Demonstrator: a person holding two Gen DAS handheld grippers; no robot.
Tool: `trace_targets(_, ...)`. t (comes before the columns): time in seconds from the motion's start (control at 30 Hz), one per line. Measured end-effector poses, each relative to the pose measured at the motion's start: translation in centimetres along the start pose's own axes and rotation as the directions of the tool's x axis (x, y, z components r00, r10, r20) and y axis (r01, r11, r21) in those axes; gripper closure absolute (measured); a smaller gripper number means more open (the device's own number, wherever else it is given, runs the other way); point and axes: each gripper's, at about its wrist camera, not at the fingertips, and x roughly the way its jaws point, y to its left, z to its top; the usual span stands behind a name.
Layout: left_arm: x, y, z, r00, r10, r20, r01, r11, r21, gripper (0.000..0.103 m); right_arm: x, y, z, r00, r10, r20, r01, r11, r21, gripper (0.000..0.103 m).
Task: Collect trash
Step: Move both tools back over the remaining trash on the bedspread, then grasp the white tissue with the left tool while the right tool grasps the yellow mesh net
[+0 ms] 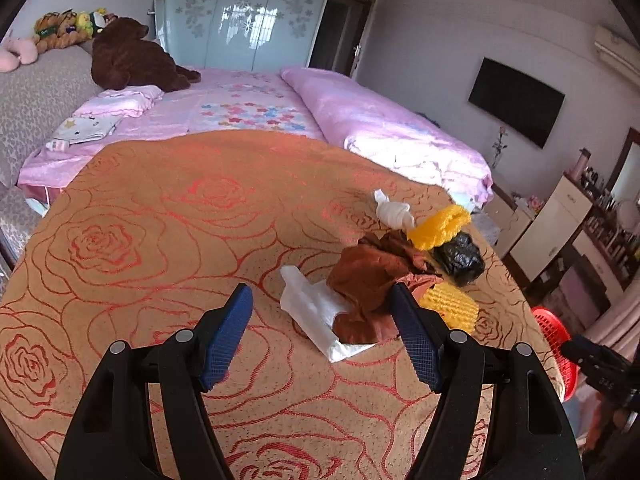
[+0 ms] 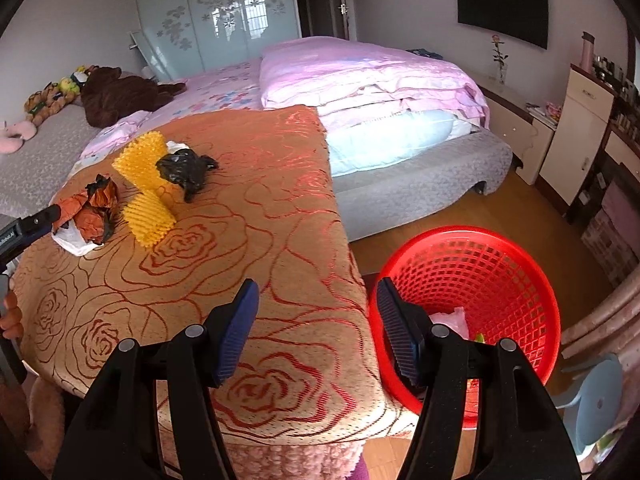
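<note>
Left gripper (image 1: 322, 336) gaped empty, nearing brown crumpled wrapper (image 1: 368, 284) atop white bag (image 1: 316, 312) on worktop (image 1: 160, 220). Right gripper (image 2: 318, 328) open, empty, near red basket (image 2: 516, 248). Risk: left gripper snagging the cloth, or scattering yellow foam net (image 1: 454, 300) off right edge.

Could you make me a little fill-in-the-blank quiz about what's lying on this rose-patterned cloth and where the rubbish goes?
1. The basket beside the table is ____ in colour.
2. The two spiky foam nets are ____.
3. The crumpled bag next to the nets is ____.
4. Both grippers, left and right, hold ____.

Missing words: red; yellow; black; nothing
</note>
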Motion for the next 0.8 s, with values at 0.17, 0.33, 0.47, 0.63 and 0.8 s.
trace_targets(0.17,-0.9,-0.2,0.4,0.999,-0.031,0.04,0.032,1.0,-0.001,0.034,0.1,1.0,0.3,1.0,0.015,0.003,-0.015,1.0,-0.017,0.044)
trace_targets(0.33,-0.6,0.3,0.2,0.999,-0.028,0.025,0.029,0.999,-0.02,0.034,0.0,2.0,0.6,0.999,0.034,0.01,-0.033,0.999,-0.037,0.044)
trace_targets(0.47,0.6,0.9,-0.2,0.999,-0.023,-0.029,0.022,0.999,-0.048,0.037,0.1,2.6,0.7,0.999,0.045,0.009,-0.045,0.998,-0.05,0.044)
trace_targets(0.63,2.1,1.2,-0.8,0.995,-0.053,-0.087,0.046,0.996,-0.073,0.062,0.2,3.2,0.8,0.999,0.05,0.006,-0.049,0.997,-0.06,0.044)
trace_targets(0.8,2.9,1.4,-0.9,0.991,-0.085,-0.1,0.077,0.993,-0.085,0.086,0.4,3.8,0.9,0.998,0.056,0.002,-0.056,0.996,-0.069,0.044)
